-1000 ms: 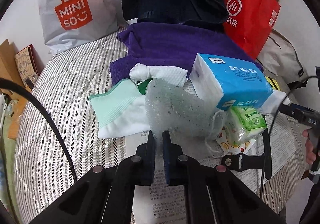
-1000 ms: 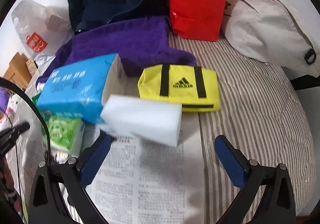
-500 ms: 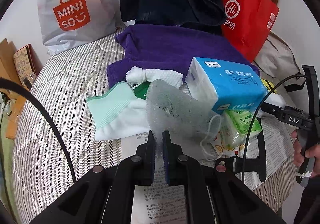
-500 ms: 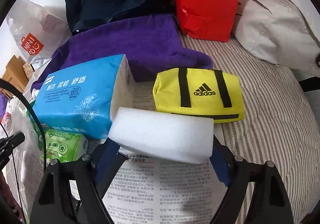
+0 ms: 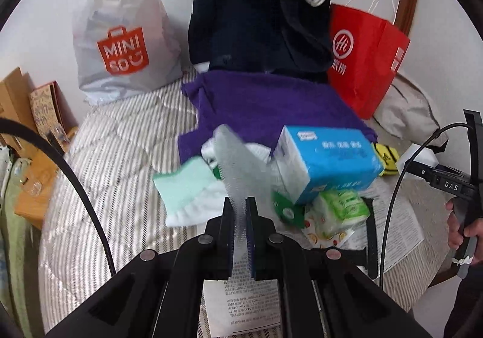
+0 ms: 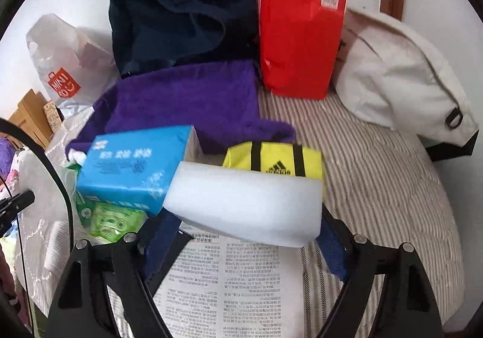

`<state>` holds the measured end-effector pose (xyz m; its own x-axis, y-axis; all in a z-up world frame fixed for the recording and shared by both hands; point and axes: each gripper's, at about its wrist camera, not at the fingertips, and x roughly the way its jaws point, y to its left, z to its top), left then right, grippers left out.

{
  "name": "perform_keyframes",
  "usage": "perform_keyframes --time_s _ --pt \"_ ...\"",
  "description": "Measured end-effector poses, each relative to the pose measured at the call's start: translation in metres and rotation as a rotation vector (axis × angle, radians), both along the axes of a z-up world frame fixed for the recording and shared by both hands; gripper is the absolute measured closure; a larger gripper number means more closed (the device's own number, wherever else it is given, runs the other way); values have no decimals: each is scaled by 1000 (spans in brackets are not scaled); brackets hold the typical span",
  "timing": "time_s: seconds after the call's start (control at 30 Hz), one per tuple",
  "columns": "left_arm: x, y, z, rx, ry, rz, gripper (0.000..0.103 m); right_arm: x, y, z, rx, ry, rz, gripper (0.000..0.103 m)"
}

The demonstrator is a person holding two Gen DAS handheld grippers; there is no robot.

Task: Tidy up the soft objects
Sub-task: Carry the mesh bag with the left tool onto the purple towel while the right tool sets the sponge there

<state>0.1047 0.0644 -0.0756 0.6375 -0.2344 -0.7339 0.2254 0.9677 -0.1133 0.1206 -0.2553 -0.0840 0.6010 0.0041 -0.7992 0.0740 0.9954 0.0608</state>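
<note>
— What is the left gripper (image 5: 240, 217) gripping at lower centre?
— Its jaws are pinching a grey mesh pouch (image 5: 232, 163), lifted over the bed (image 5: 120, 138).
— And the right gripper (image 6: 241, 235)?
— It is clamping a white foam block (image 6: 244, 202) at centre frame, before the blue tissue pack (image 6: 135, 163).

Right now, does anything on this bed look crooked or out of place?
Yes. The blue tissue pack sits tilted, propped on the heap of small packets rather than lying flat. A grey mesh pouch sticks up, pinched in the left gripper.
</note>
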Motion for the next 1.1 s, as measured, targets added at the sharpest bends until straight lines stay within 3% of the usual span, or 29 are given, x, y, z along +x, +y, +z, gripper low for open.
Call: perform_keyframes --time_s 0.27,0.5,0.8,1.1 --pt "8 4 34 -1 -46 13 96 9 6 32 -22 -59 40 20" --pt "37 3 52 -16 -55 4 96 41 16 48 -20 -90 77 20" --pt "95 -12 64 -13 -74 -14 96 107 28 46 -52 -80 112 20" --pt "172 -47 43 -47 -25 -64 96 191 31 18 -93 -31 123 20"
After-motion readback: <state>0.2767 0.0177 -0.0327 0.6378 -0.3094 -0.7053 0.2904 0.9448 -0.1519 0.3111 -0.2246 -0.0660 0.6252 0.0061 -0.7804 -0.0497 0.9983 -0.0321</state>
